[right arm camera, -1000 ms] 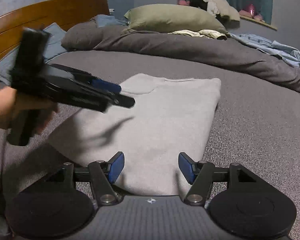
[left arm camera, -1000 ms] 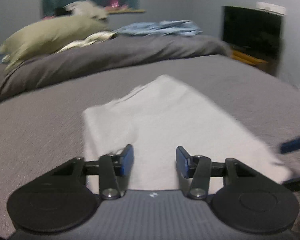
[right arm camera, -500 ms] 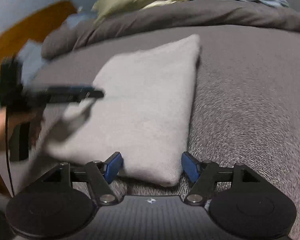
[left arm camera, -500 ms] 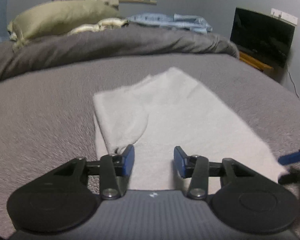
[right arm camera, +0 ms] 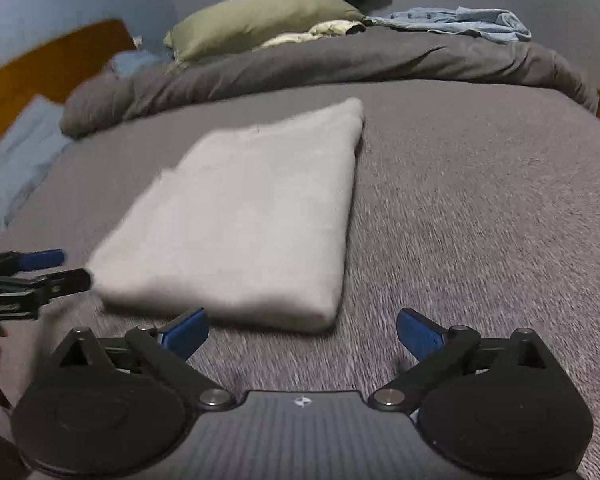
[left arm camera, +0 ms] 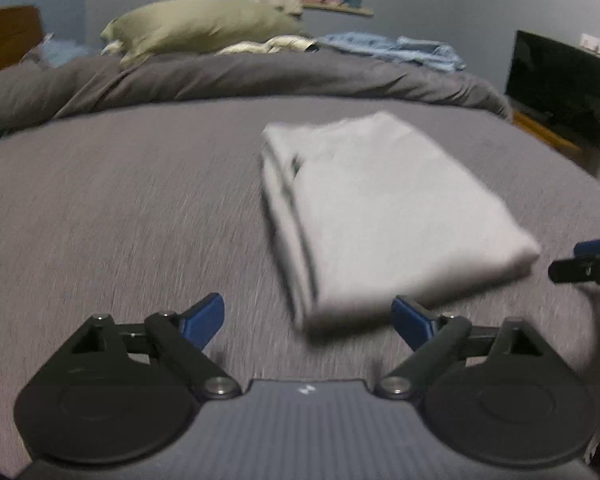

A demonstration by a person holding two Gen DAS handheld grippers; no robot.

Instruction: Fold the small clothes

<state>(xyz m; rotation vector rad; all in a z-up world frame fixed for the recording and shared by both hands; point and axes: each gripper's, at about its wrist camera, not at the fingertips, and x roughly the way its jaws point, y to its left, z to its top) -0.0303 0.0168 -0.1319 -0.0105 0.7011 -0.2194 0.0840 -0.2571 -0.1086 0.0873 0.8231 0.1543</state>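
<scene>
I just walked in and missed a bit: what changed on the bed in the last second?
The left gripper let go of the cloth flap after laying it over, and drew back off it. Both grippers' jaws are opening, nothing between them; the right gripper hangs at the near edge. The cloth lies folded; pillow and duvet unchanged.

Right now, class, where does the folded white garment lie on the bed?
The folded white garment lies flat on the grey bedspread, centre-left in the right wrist view, short of the rumpled duvet and green pillow.

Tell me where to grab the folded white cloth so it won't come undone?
Probably the thick near corner of the folded white cloth, coming in low from the front. All the layers meet there, so one pinch catches them together. Both grippers are opening, holding nothing.
</scene>
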